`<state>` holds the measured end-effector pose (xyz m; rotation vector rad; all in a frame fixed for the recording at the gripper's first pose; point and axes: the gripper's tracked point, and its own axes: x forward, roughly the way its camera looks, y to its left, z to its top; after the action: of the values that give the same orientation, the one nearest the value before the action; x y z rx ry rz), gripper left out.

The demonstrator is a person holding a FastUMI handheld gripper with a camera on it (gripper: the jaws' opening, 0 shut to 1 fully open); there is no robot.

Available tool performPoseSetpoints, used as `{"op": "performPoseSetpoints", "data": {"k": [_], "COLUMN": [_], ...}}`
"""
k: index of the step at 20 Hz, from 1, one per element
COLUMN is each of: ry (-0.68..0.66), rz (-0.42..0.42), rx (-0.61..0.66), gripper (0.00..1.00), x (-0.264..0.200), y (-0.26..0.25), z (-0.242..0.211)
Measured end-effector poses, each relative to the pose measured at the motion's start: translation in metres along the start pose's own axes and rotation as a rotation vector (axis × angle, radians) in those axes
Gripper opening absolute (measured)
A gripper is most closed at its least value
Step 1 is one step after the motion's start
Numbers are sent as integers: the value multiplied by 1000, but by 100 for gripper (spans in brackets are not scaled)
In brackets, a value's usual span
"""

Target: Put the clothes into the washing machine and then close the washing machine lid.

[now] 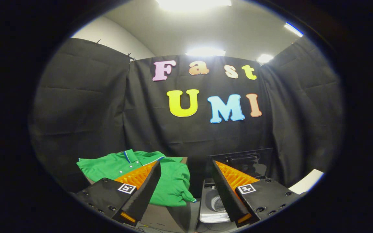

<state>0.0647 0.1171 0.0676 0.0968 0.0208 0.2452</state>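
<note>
Black cloth is hanging as the booth's wall (86, 106) on three sides, with a pale ceiling (212, 29) and bright ceiling lights (205, 51) glowing above it. Below the cloth, a brown worktop (160, 215) is carrying a green polo shirt (170, 181), which is lying crumpled and spread out, its collar with a blue and white trim pointing toward the wall at about 11 o'clock from the fingers. Part of the shirt is draping toward the worktop's near edge, hanging down between the two fingers.

The gripper (185, 168) is hovering above the scene with its fingers standing wide apart, nothing held between them and neither finger touching the cloth. The left finger (142, 194) is crossing in front of the shirt, which is lying partly behind it and partly just ahead of it at 12 o'clock. The right finger (227, 194) is crossing in front of the washing machine (210, 207), a small pale top-loading unit sitting just beside the worktop at about 1 o'clock from the gap between the fingers.

The washing machine lid (241, 160) is standing raised and dark behind the right finger, at roughly 1 o'clock, leaving the round drum opening (217, 204) exposed below it. The shirt and the machine are lying near each other, the shirt's hanging edge just beside the machine's left side; whether they are touching cannot be told. A white surface (306, 183) is showing at 3 o'clock, beyond the right finger.
</note>
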Motion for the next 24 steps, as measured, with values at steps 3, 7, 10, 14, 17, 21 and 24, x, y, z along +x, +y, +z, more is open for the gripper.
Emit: {"op": "performPoseSetpoints", "data": {"k": [3, 7, 10, 14, 17, 21, 24], "ry": [22, 40, 59, 106, 139, 190, 221], "rz": [35, 73, 99, 137, 143, 179, 194], "rx": [-43, -52, -61, -70, -74, -61, -46], "gripper": [98, 98, 98, 98, 98, 98, 98], "x": [21, 41, 56, 72, 81, 96, 105], "y": [21, 49, 69, 94, 109, 133, 147], "z": [-2, 0, -1, -4, -9, -17, -22]}}
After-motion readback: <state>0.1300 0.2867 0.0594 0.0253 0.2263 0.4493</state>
